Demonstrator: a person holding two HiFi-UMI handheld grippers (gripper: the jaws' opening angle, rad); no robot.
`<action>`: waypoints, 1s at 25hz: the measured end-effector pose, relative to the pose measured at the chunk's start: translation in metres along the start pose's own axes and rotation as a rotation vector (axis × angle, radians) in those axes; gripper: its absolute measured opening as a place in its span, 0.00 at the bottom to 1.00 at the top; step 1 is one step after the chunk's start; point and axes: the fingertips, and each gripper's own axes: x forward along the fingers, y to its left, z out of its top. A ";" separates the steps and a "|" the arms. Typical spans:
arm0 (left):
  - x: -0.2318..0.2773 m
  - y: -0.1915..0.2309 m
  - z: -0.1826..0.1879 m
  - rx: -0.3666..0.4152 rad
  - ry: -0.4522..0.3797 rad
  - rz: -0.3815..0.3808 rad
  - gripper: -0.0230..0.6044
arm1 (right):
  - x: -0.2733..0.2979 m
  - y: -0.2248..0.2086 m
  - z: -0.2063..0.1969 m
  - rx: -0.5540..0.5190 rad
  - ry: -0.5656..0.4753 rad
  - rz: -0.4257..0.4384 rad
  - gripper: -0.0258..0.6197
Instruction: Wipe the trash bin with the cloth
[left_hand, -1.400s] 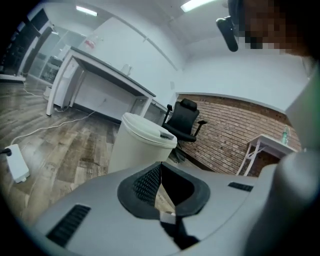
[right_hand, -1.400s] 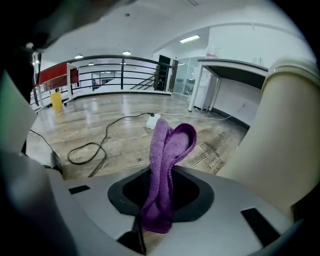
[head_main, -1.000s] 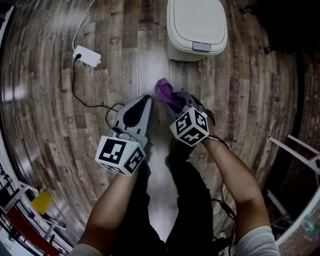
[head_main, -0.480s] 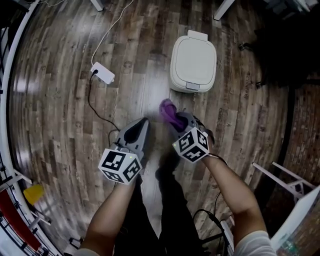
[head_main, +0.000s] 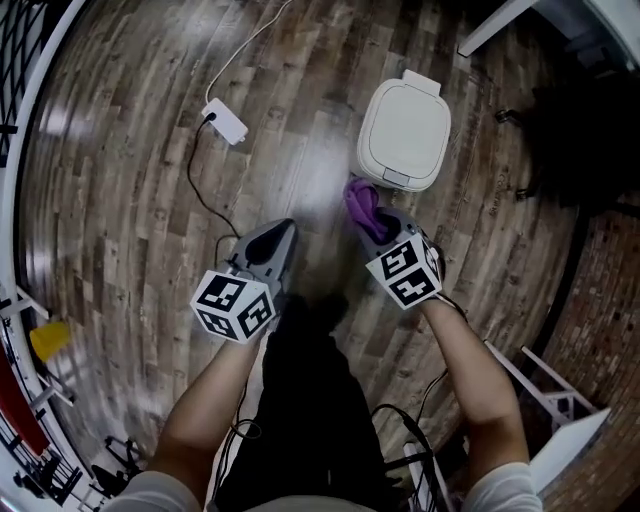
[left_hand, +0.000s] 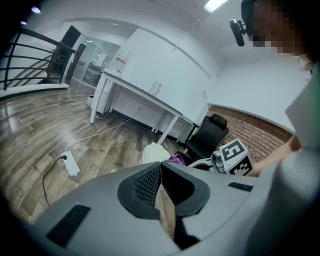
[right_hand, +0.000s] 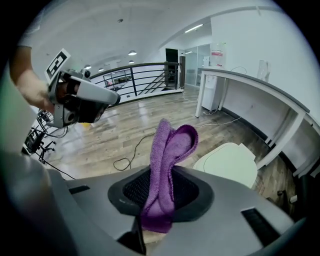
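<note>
Cloth (right_hand: 169, 150), purple, is sticking up from the right gripper (head_main: 380, 228), whose jaws are pinching it. Trash bin (head_main: 404, 133) is sitting just beyond the cloth, not touching. Left gripper (head_main: 277, 238) is hovering alongside, jaws together, empty.

Grey moulded shells on left gripper (head_main: 283, 228) and right gripper (head_main: 372, 222), black ribbed pads (left_hand: 145, 182) inside. Each carries a marker cube (head_main: 232, 305), black squares on white. Short pale sleeves (head_main: 510, 487). Dark trousers (head_main: 300, 400). Thin black cable (head_main: 453, 303) at right wrist.
</note>
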 end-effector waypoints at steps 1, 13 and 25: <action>0.004 0.002 0.002 -0.006 -0.005 -0.001 0.04 | -0.001 -0.003 0.003 -0.004 0.008 0.008 0.20; 0.064 0.061 0.023 -0.223 -0.016 0.006 0.04 | 0.073 -0.099 0.042 -0.062 0.281 0.142 0.20; 0.104 0.122 0.050 -0.348 -0.030 0.102 0.04 | 0.137 -0.146 0.069 -0.086 0.435 0.288 0.20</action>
